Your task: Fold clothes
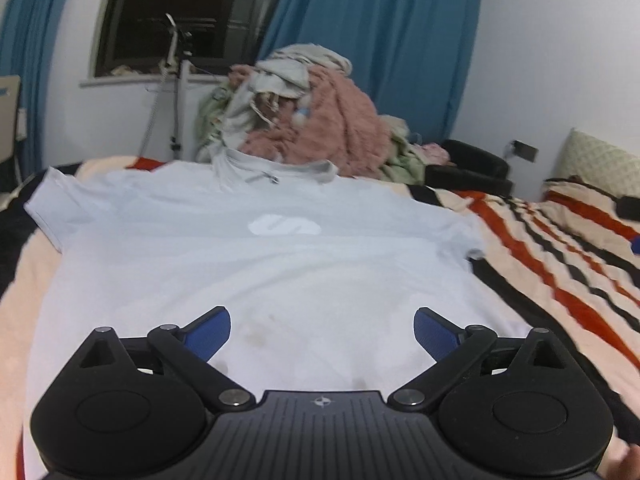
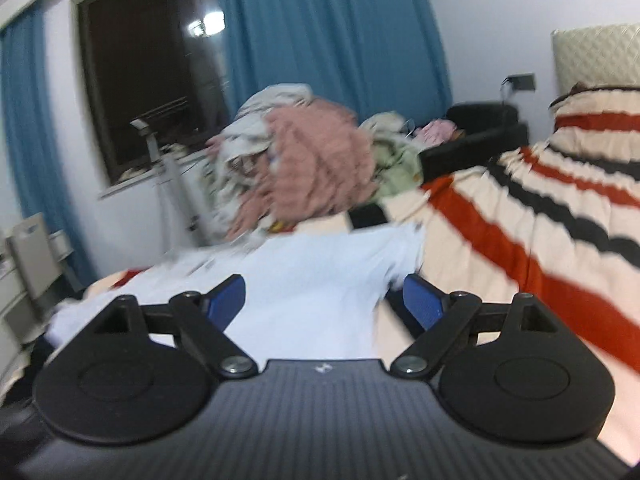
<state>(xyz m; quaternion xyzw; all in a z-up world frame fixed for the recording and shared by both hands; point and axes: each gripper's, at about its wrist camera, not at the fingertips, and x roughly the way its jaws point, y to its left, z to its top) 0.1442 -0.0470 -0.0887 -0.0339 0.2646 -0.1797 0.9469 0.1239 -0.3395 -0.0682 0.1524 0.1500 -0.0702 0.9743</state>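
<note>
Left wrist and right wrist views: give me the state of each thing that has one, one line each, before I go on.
Pale blue T-shirt: spread flat on the bed, front up, not folded yet.
Left gripper: open, empty, over the shirt's lower part.
Right gripper: open, empty; view blurred.
Clothes pile: heaped, unfolded, behind the shirt.
Striped blanket: spread over the bed, under the shirt.
Blue curtains: drawn aside, window uncovered.

Motion blur smears the clothes pile (image 2: 304, 168) and the pale shirt's (image 2: 320, 280) far edge
</note>
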